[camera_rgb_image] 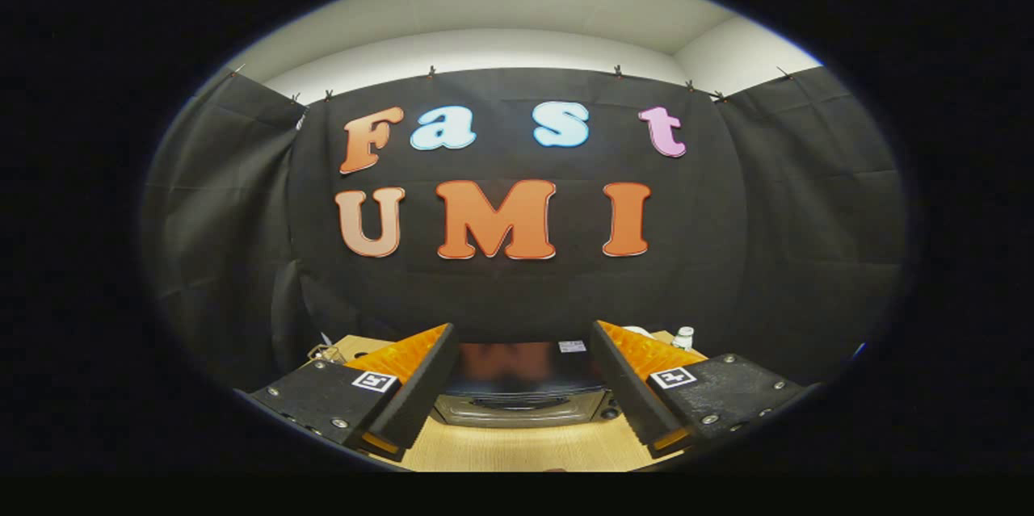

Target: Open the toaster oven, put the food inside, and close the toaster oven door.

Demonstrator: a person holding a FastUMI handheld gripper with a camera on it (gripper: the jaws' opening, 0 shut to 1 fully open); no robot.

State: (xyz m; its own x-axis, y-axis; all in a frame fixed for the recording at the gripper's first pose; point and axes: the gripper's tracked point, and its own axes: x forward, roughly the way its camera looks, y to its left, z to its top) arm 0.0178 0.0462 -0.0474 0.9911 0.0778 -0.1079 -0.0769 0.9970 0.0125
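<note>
Toaster oven (521, 395) sits on the wooden bench (517, 447), seen from above and in front between the tool's (521, 387) spread, empty fingers. Glossy dark top, metallic front face with a dark slot-like handle area. Door looks closed. Food not identifiable from here.

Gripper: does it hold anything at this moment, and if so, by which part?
Nothing is held. The gripper is open, its fingers spread apart with only air between them; the dark glossy toaster oven sits beyond them on the light wooden table.
</note>
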